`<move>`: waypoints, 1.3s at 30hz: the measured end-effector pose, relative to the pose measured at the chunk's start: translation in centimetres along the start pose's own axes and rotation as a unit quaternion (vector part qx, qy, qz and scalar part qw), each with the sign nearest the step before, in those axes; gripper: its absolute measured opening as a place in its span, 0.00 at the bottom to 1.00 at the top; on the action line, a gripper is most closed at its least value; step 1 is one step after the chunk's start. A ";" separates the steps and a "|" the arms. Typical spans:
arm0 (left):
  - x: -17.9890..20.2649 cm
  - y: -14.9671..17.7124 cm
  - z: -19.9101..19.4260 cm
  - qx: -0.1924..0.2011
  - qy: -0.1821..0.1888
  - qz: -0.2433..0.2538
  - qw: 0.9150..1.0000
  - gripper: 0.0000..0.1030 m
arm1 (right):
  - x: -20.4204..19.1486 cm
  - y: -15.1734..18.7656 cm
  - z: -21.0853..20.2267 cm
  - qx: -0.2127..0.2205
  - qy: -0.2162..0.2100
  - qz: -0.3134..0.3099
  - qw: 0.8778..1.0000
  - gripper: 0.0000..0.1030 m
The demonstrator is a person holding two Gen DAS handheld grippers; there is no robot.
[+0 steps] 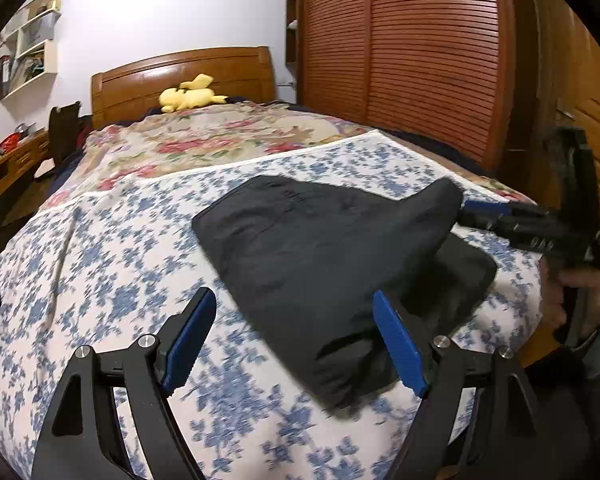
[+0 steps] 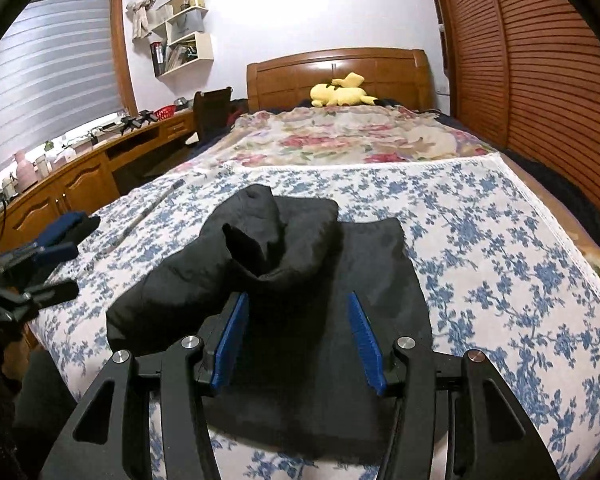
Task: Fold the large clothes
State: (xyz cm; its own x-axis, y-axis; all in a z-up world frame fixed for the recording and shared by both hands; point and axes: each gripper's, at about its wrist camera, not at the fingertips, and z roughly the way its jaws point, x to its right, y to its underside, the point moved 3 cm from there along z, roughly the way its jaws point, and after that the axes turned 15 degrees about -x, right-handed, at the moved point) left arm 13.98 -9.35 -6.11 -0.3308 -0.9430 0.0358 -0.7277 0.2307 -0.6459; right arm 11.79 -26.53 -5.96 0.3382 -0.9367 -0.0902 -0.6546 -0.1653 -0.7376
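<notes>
Left gripper (image 1: 292, 344) hangs released beside the garment (image 1: 320, 248); right gripper (image 2: 298, 340) grasps its lifted fold. Risk (my guess): the fold slips free and flops open.

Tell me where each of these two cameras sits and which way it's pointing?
Left wrist view: sits on the left gripper, facing along the bed toward the headboard; the person's hand shows.
Right wrist view: sits on the right gripper, facing the same way, over the black garment.
Both share the garment, bed, headboard and yellow plush toy.
</notes>
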 end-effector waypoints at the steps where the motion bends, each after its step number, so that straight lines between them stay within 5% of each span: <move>1: -0.4 0.2 0.0 0.002 0.000 -0.004 1.000 0.79 | 0.0 -0.2 0.0 0.003 -0.002 0.000 1.000 0.52; 14: -4.3 3.7 1.2 0.023 -0.019 -0.038 0.999 0.79 | -1.9 -1.3 1.4 0.024 -0.022 -0.026 0.999 0.53; 17: -4.6 4.5 1.9 0.011 -0.039 -0.028 0.999 0.79 | -2.4 -1.4 2.7 0.013 -0.026 -0.031 0.999 0.53; 29: -5.7 6.9 3.3 -0.026 -0.015 -0.039 0.999 0.79 | -2.9 -1.9 8.9 -0.068 -0.027 -0.026 0.997 0.53; 38: -6.7 7.9 3.0 -0.026 -0.014 -0.056 0.998 0.79 | -2.6 -2.5 9.9 -0.075 -0.040 -0.016 0.996 0.53; 39: -6.8 7.9 3.0 -0.026 -0.014 -0.056 0.998 0.79 | -2.7 -2.5 9.8 -0.073 -0.038 -0.017 0.996 0.46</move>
State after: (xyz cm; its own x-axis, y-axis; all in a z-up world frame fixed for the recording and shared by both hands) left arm 12.29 -1.79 -13.71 -0.2291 -0.9697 0.0851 -0.7896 0.1340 -0.5988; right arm 19.18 -20.60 -10.41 0.4087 -0.9045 -0.1222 -0.7314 -0.2445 -0.6366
